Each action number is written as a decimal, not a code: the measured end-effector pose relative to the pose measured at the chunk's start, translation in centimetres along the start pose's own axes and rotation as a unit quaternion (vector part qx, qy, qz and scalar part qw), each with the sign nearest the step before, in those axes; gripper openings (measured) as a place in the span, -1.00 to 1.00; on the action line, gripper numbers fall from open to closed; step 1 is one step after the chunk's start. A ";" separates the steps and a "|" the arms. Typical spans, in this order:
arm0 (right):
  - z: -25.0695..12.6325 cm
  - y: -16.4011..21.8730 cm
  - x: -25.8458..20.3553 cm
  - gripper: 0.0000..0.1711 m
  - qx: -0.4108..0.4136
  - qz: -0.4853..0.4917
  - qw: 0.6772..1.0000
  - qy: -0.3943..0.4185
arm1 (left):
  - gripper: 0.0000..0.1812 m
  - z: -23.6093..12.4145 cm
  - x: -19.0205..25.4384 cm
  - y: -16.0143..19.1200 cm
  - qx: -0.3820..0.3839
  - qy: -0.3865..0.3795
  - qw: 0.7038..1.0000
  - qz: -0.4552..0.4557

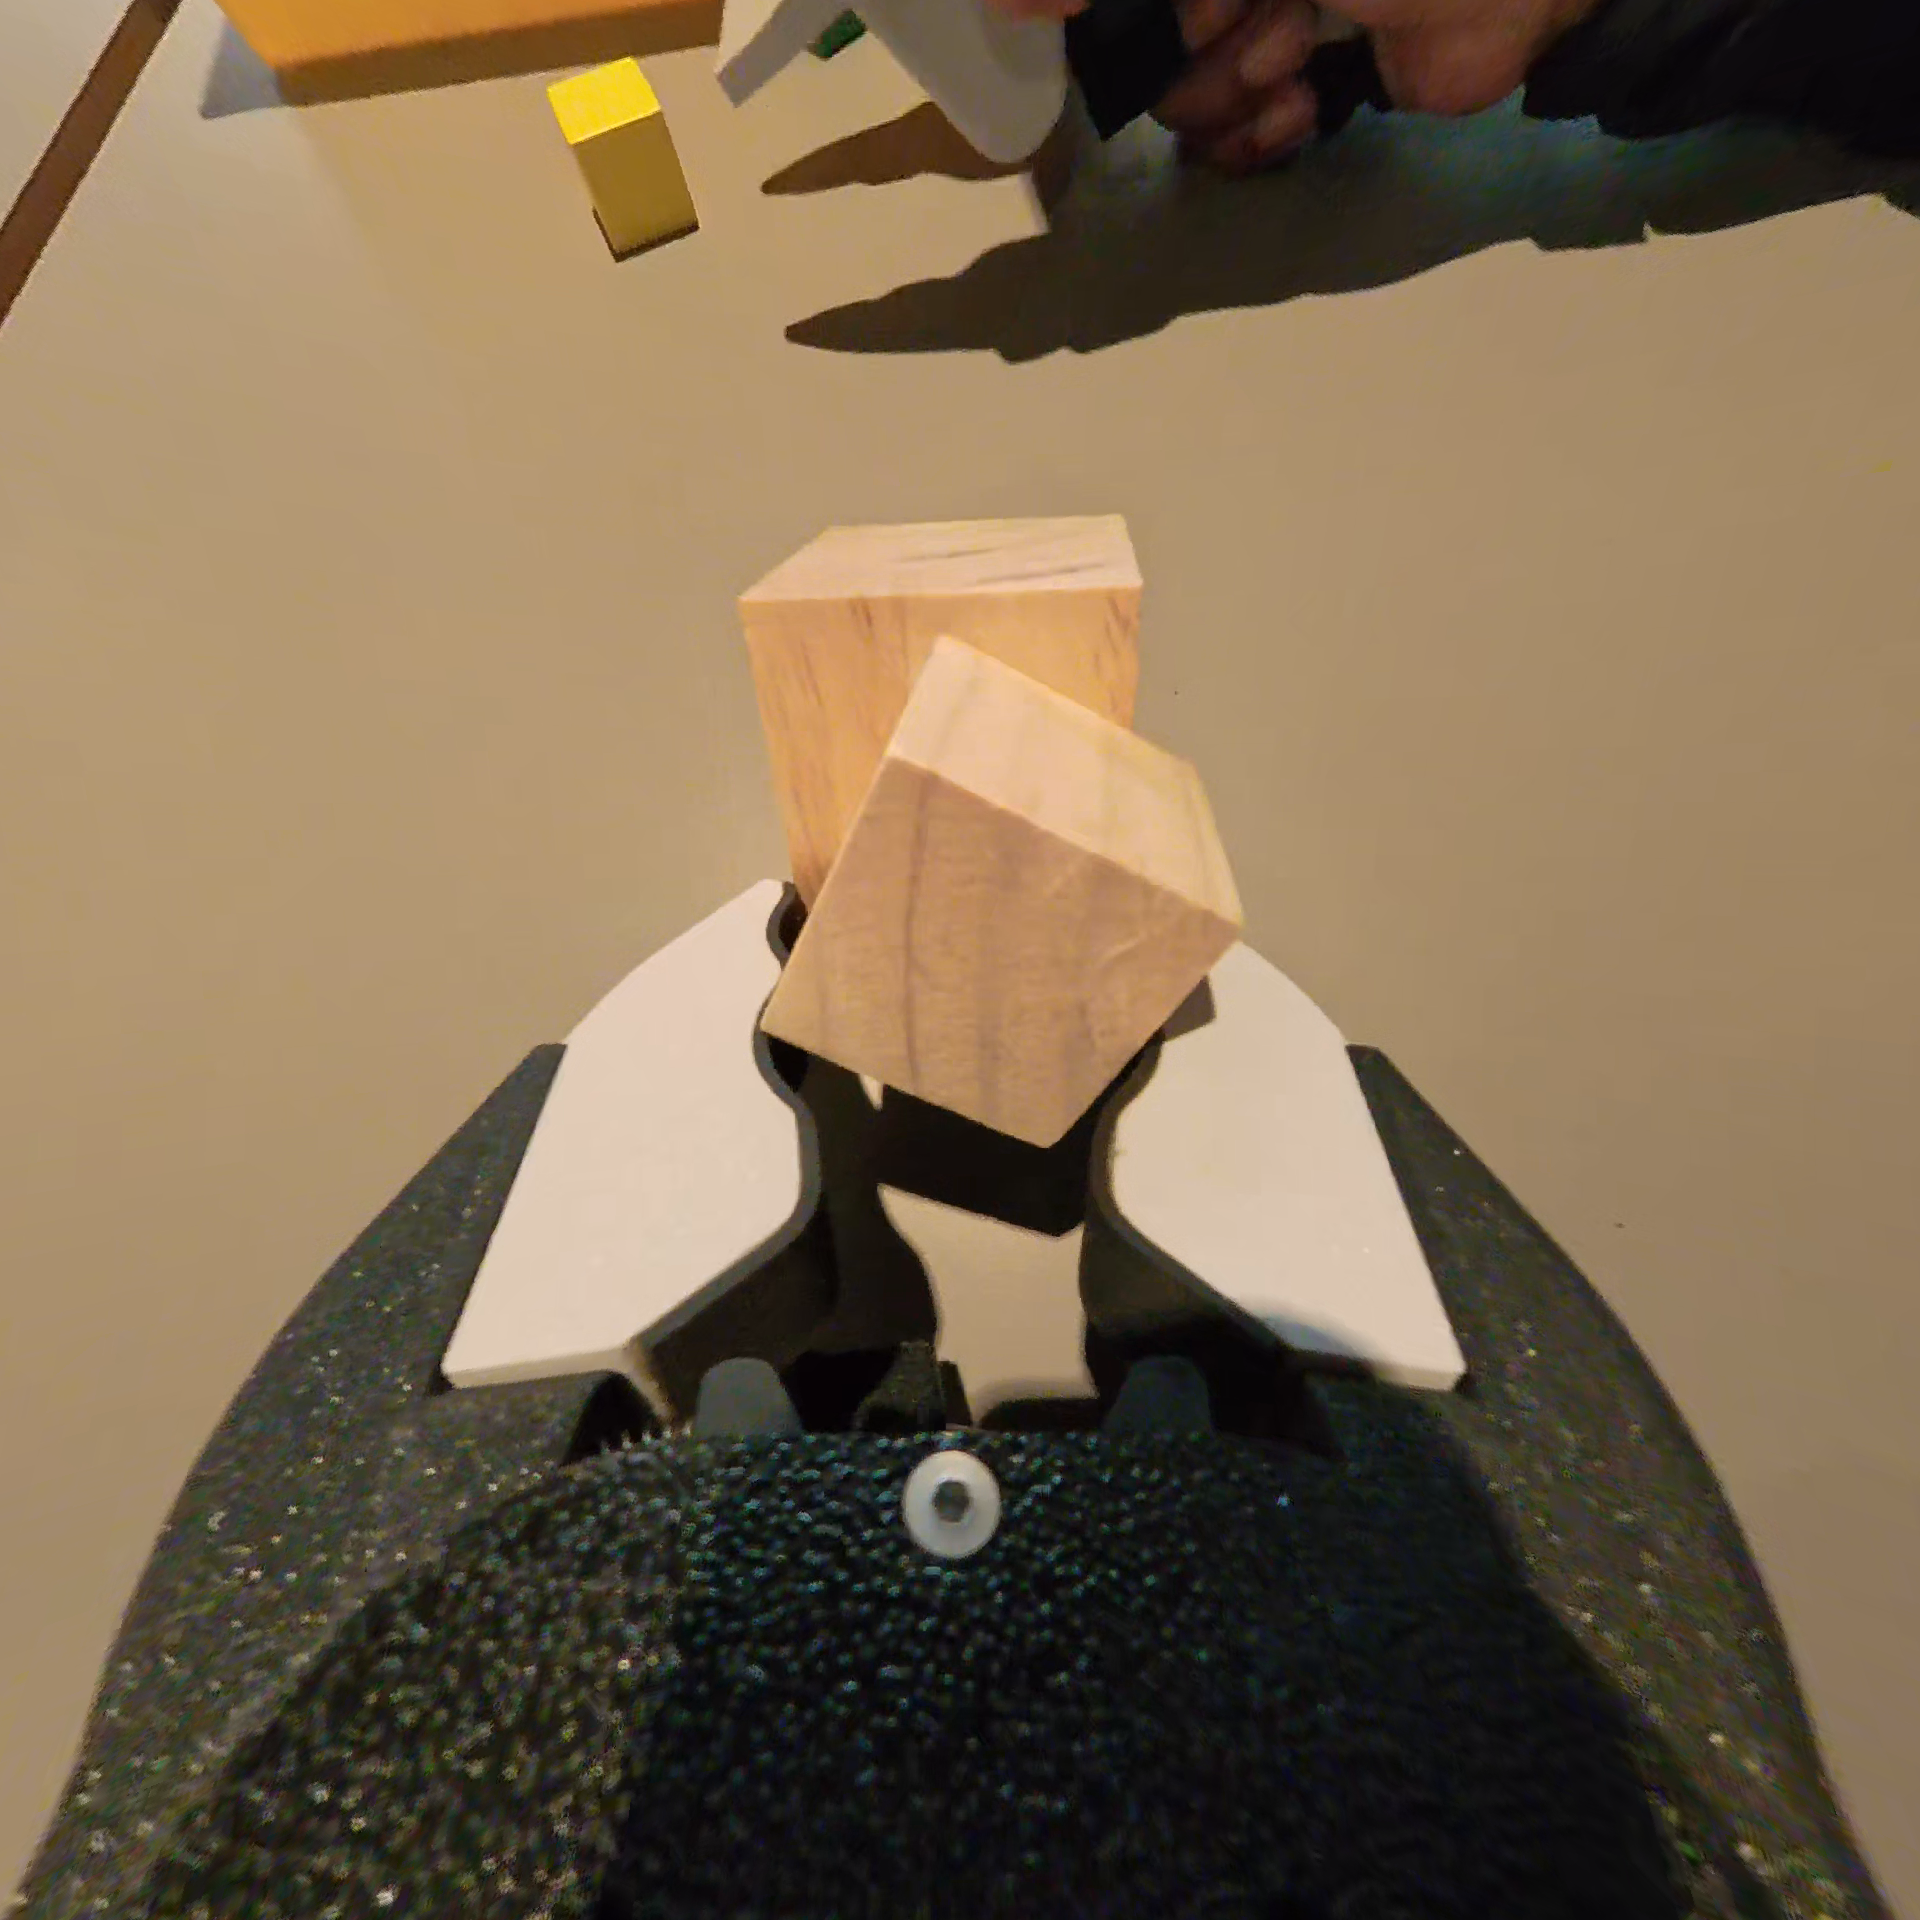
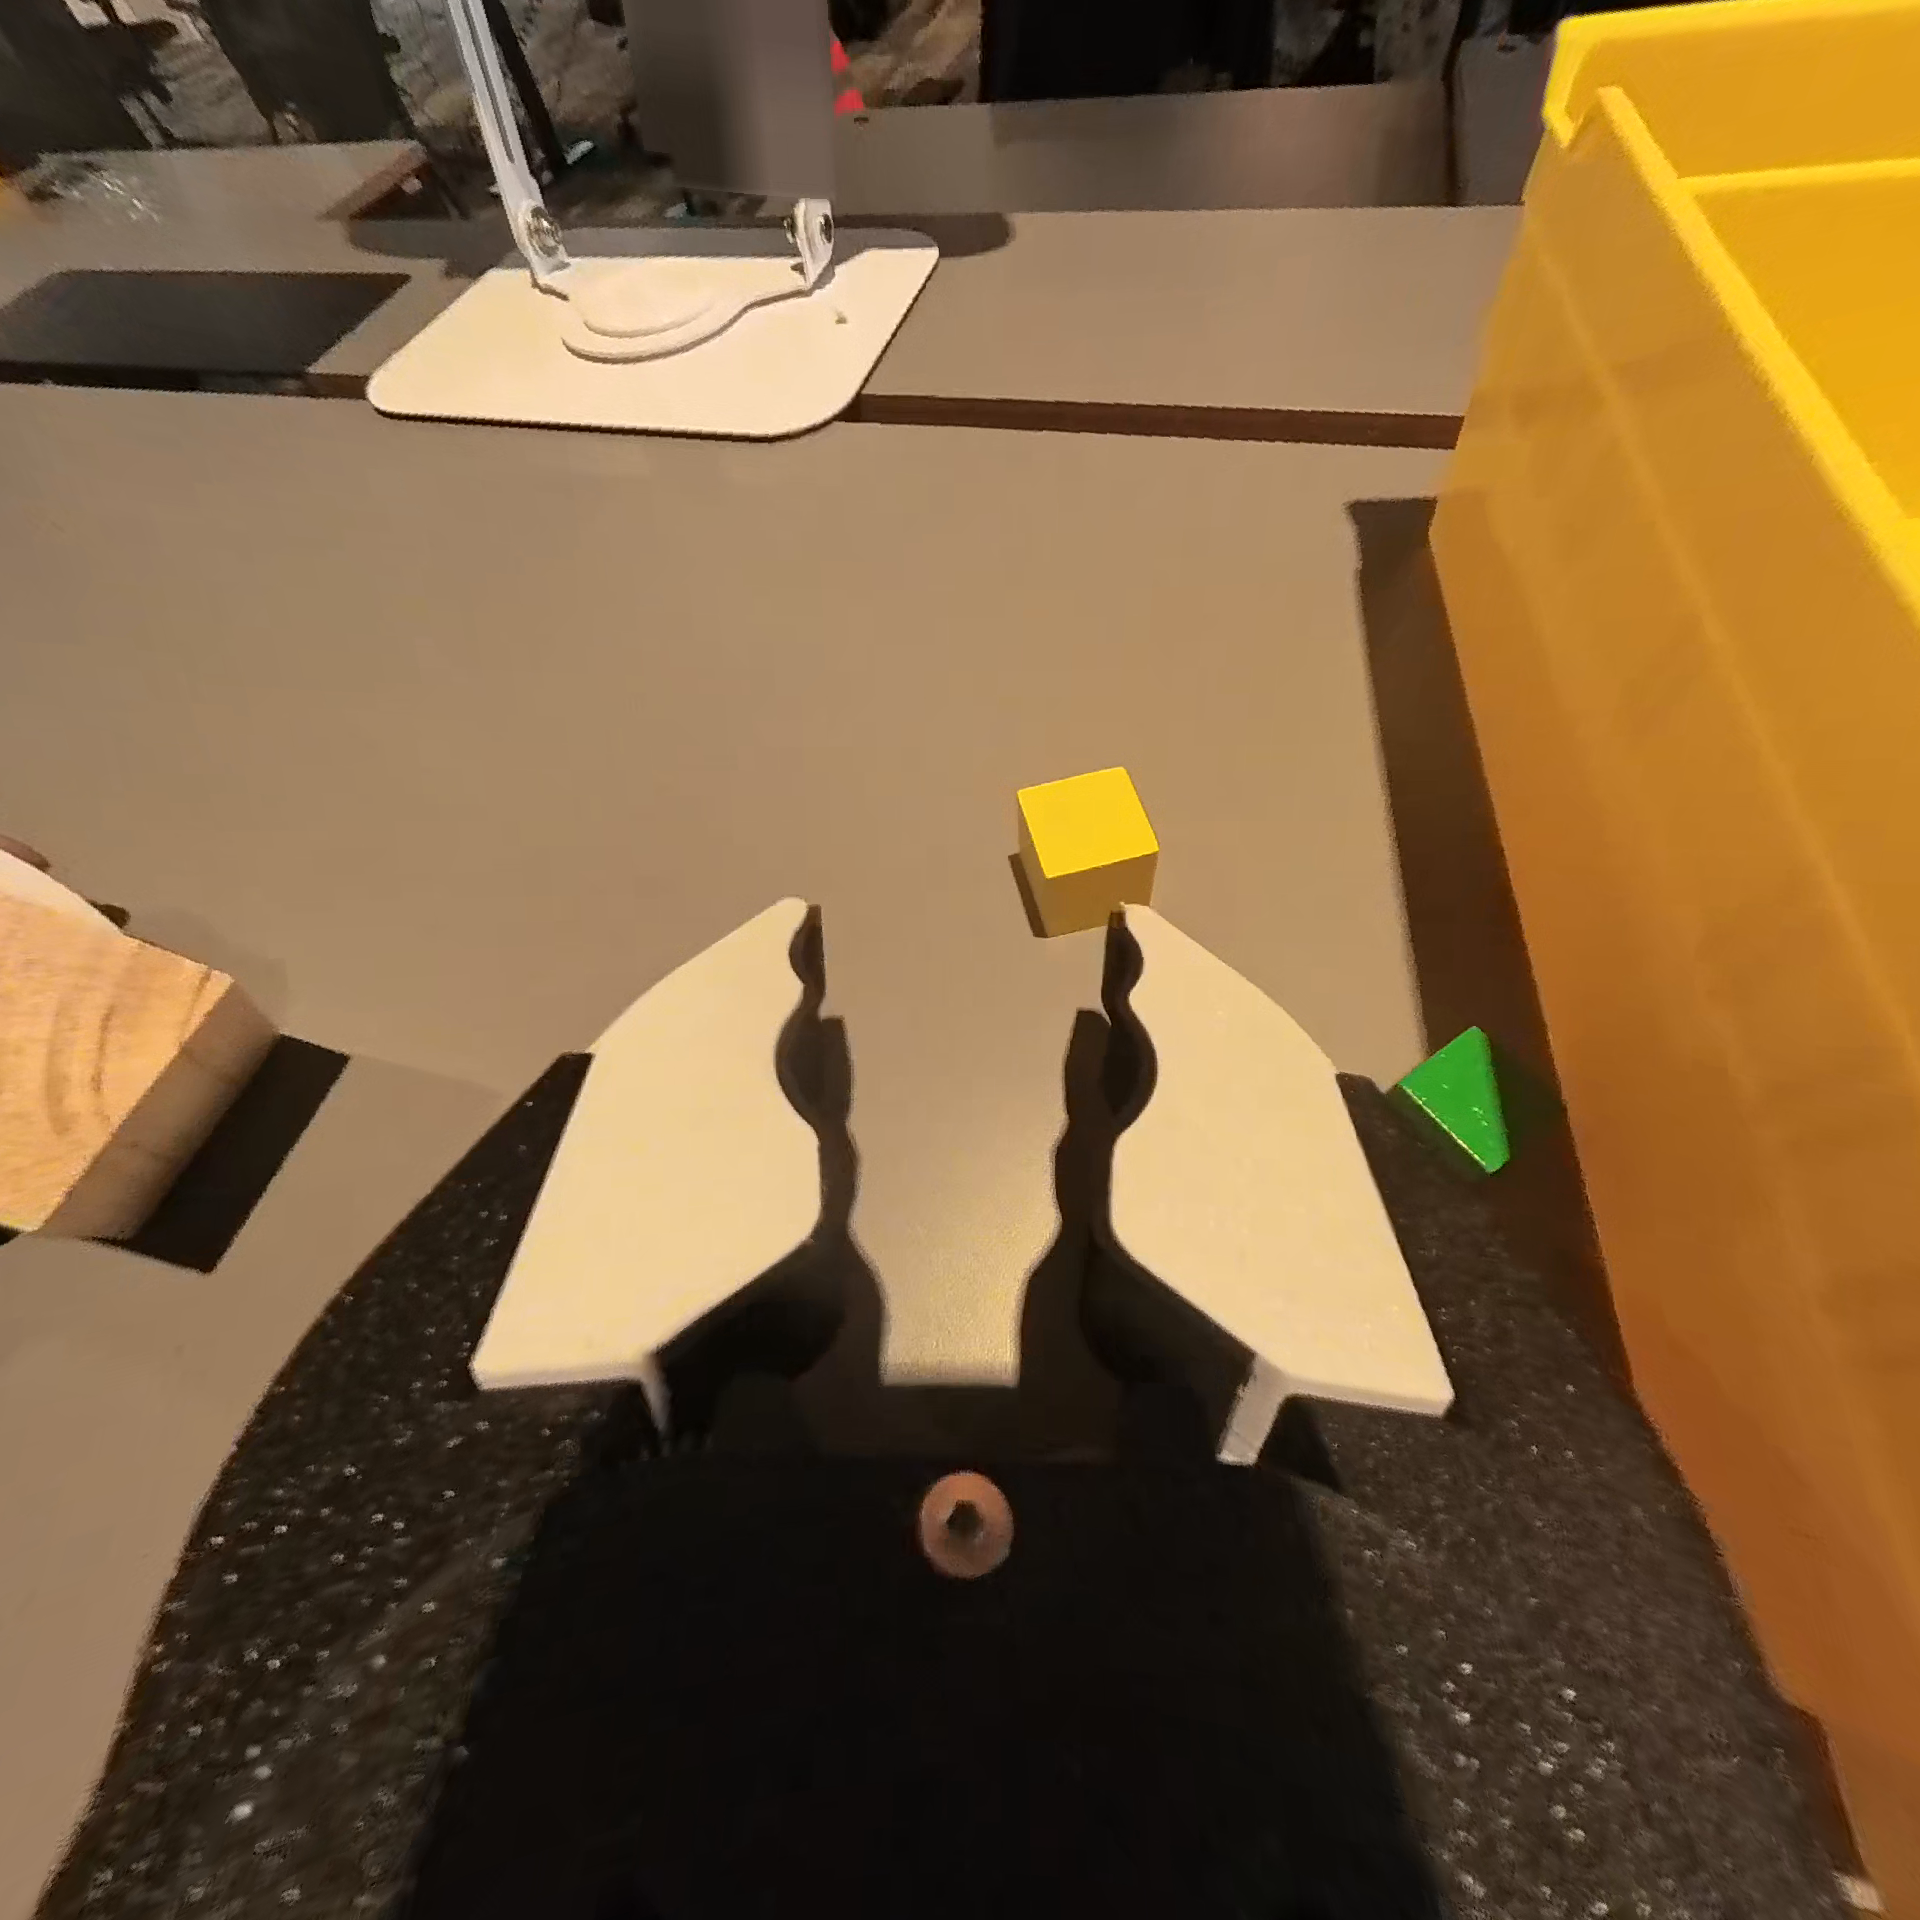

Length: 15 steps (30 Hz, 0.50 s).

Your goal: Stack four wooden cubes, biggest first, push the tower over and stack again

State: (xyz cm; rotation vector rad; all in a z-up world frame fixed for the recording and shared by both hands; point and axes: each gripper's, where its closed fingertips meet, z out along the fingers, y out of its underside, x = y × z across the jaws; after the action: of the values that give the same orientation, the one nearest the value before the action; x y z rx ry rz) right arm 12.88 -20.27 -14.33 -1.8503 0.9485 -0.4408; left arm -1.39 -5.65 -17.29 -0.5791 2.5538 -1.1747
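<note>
Left tool (image 1: 997, 935) grips a tilted wooden cube (image 1: 1003, 904), hiding the larger cube (image 1: 883, 675) base. Right tool (image 2: 961, 914) hangs released; green wedge (image 2: 1455, 1101) partly hidden.

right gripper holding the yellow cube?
No, the right gripper is open and empty, with the yellow cube on the table just past its right fingertip.
</note>
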 end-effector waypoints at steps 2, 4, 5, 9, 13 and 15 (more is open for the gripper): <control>-0.2 -0.2 -0.1 -0.41 0.010 0.009 1.000 -0.015 | -0.39 0.0 0.1 0.0 -0.003 -0.005 1.000 0.002; -0.5 -0.5 -0.6 -0.44 0.022 0.013 0.999 -0.038 | -0.39 0.0 0.1 0.0 -0.012 -0.009 1.000 0.002; -0.6 -0.6 -0.9 -0.44 0.029 0.012 0.998 -0.052 | -0.39 -0.1 0.1 -0.1 -0.019 -0.010 1.000 0.002; -1.5 -0.9 -4.3 -0.42 0.046 -0.005 0.986 -0.162 | -0.38 -0.6 0.1 -0.3 -0.056 -0.023 0.998 -0.001; -2.3 0.1 -9.3 -0.41 0.026 -0.048 0.964 -0.261 | -0.38 -1.0 0.0 -0.3 -0.111 -0.036 0.993 -0.009; -2.5 0.6 -11.5 -0.41 0.017 -0.067 0.954 -0.292 | -0.38 -1.1 0.0 -0.4 -0.138 -0.038 0.990 -0.010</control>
State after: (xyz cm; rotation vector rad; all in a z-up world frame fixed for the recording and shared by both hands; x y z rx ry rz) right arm 3.78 -13.04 -12.48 -1.8623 0.4118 0.0246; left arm -1.75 -5.11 -16.30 -0.6981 2.6675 -0.7920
